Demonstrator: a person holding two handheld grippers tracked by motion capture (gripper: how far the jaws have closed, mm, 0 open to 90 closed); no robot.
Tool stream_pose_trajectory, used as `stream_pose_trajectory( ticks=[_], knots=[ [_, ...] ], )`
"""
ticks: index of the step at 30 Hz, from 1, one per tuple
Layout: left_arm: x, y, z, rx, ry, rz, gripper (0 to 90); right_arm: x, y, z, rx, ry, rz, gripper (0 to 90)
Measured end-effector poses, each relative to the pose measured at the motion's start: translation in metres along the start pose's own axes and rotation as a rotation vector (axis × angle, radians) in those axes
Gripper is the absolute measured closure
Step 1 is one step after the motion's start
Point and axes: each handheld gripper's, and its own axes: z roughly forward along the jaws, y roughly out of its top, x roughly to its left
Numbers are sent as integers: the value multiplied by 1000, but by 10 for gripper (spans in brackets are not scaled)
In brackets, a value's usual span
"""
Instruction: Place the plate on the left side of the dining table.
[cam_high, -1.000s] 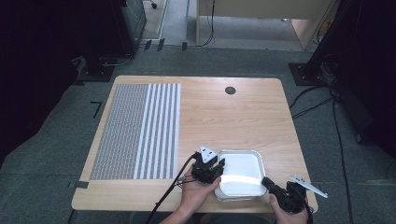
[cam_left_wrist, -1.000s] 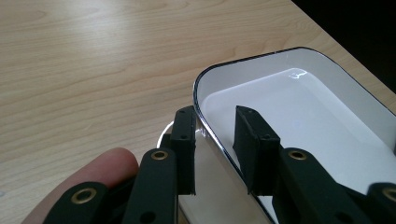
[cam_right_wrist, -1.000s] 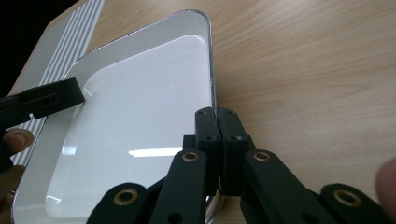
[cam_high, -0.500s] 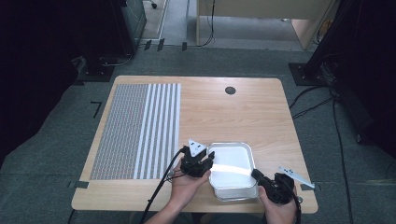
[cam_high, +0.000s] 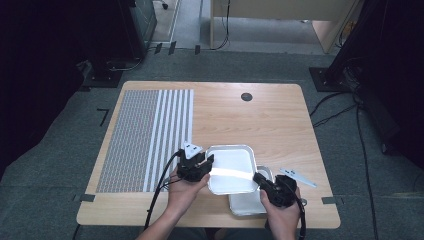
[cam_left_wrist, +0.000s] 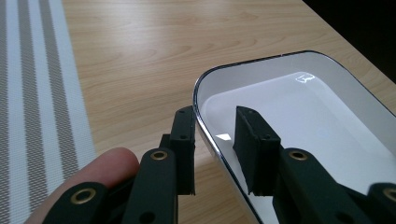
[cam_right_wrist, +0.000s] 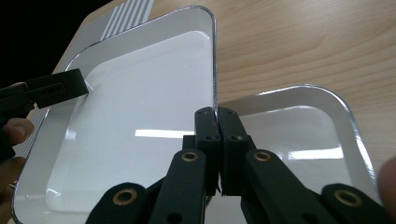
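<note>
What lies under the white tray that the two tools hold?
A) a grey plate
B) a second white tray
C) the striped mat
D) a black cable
B: in the right gripper view the held tray overlaps a second white tray resting on the table.

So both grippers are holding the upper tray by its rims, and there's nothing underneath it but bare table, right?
Not quite. The left gripper and right gripper do hold the upper tray by its rims, but a second tray lies on the table beneath it, as the right gripper view shows.
</note>
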Motion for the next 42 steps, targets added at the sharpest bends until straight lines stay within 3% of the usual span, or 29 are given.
stream_pose_trajectory(
  ticks=[22, 42],
  knots=[
    [81, 11, -23, -15, 78, -80, 702, 69, 9, 58, 37, 45, -63, 891],
    [163, 4, -27, -2, 197, -147, 694, 129, -7, 130, 90, 76, -50, 884]
  ],
)
